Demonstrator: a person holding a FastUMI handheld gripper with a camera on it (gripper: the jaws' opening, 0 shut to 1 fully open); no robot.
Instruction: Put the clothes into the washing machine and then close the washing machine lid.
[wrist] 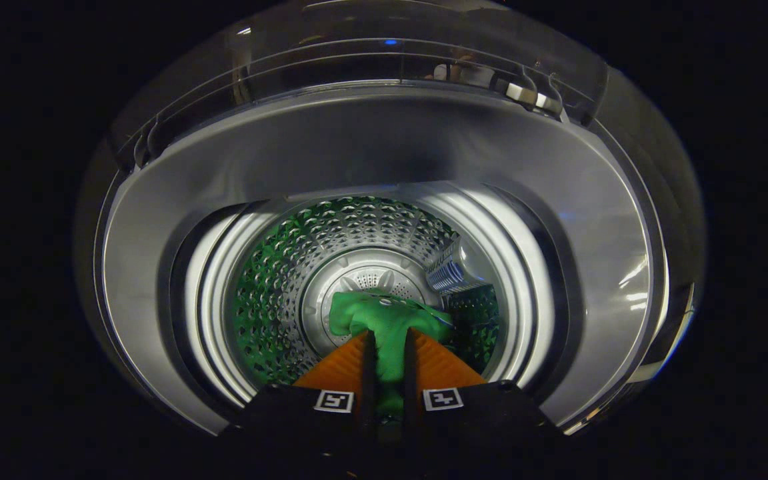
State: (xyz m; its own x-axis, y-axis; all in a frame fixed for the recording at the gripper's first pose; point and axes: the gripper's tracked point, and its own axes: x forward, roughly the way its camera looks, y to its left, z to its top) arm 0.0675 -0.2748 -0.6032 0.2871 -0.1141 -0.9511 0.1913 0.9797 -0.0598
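The gripper (389, 337) clamps the green garment (384, 323) between its fingers above the open washing machine's drum (277, 267); released off-centre, the cloth could snag the near rim.

No text, brand or number can be read here. The only signs are two square black-and-white coded markers, one on each finger of the claw (389, 347): the left marker (334, 401) and the right marker (443, 399). They carry blocky patterns, not letters. The washing machine (371, 147) shows no readable label on its grey rim, on its clear lid or inside the drum. A small blue light on the lid has no writing.
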